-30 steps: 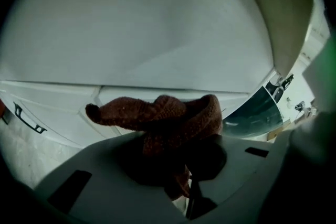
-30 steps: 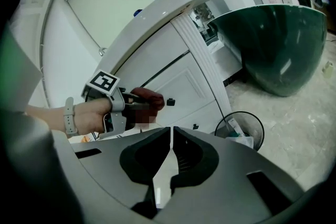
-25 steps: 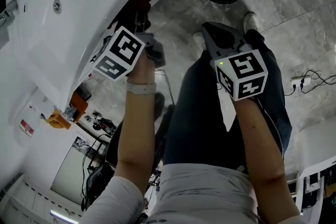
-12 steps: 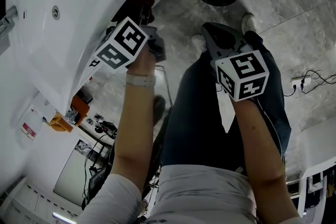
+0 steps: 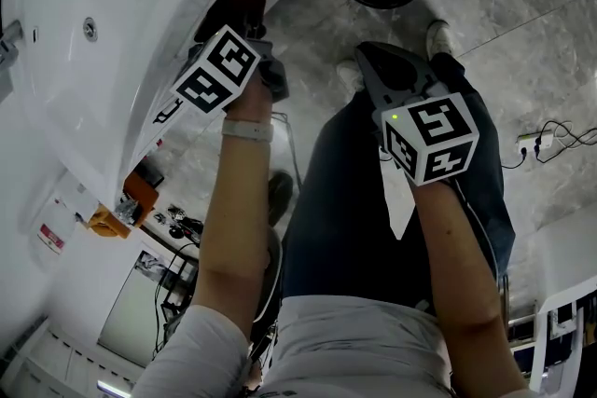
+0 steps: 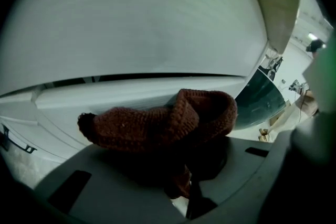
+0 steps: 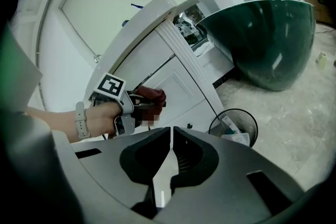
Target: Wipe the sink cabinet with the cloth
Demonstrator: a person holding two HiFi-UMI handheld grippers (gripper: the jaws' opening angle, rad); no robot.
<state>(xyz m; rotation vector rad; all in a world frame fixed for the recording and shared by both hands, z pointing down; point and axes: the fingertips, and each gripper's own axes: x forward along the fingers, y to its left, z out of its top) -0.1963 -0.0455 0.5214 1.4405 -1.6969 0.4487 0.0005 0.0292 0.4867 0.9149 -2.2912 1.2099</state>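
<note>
1. The black-and-white square markers on each tool's cube are showing no readable words. A red-and-white sticker (image 5: 51, 233), sitting at 8 o'clock in the head view, is carrying print too small to read.
2. The brown knitted cloth (image 6: 157, 123) is lying bunched over the tips of the left tool (image 6: 184, 191) and spreading toward 12 o'clock from them. It is pressing against a white panel of the sink cabinet (image 6: 147, 94).
3. The left tool's jaws are clamping a fold of the cloth.
4. The right tool (image 7: 171, 139) is hanging well apart from the cabinet. Its jaws are sitting together with only a thin slit between them, and they are gripping nothing. A round black bin (image 7: 233, 126) is standing on the floor at 2 o'clock from its tips.
</note>
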